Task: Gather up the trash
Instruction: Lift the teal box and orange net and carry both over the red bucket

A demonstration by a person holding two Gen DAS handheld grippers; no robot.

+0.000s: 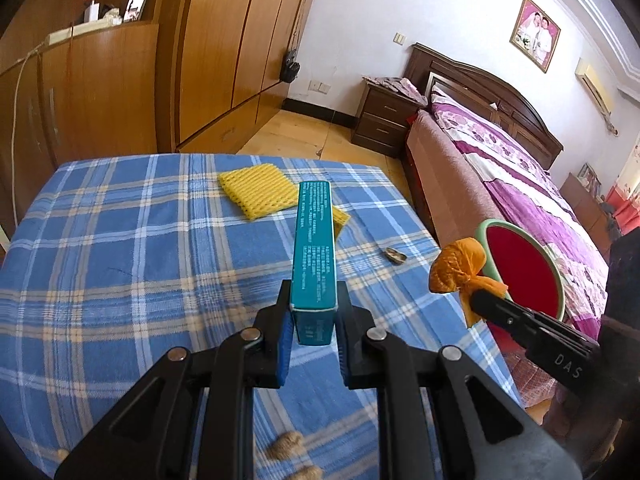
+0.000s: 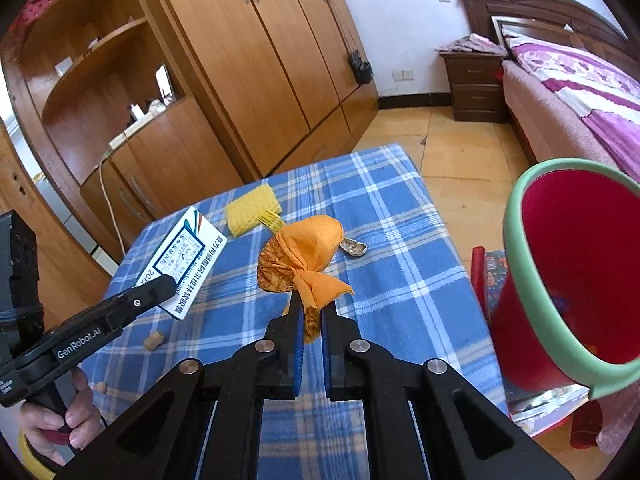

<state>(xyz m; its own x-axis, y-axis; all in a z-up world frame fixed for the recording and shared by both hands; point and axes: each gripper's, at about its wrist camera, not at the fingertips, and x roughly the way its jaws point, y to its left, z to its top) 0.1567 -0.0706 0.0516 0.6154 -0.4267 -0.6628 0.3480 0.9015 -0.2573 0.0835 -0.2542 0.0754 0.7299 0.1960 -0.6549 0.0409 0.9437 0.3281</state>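
Pinching a teal box point(image 1: 313, 256), the left gripper point(image 1: 313, 334) is held up — an orange bag point(image 2: 304, 258) is squeezed by the right gripper point(image 2: 310, 330) near the red bin point(image 2: 516, 216).

Left claw point(image 1: 313, 334) clamped, right claw point(image 2: 310, 334) clamped

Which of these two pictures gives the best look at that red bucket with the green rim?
The right wrist view: the red bucket fills its right side, showing rim, inner wall and outer side. In the left wrist view, the bucket is smaller, partly hidden behind the right gripper and its orange wrapper.
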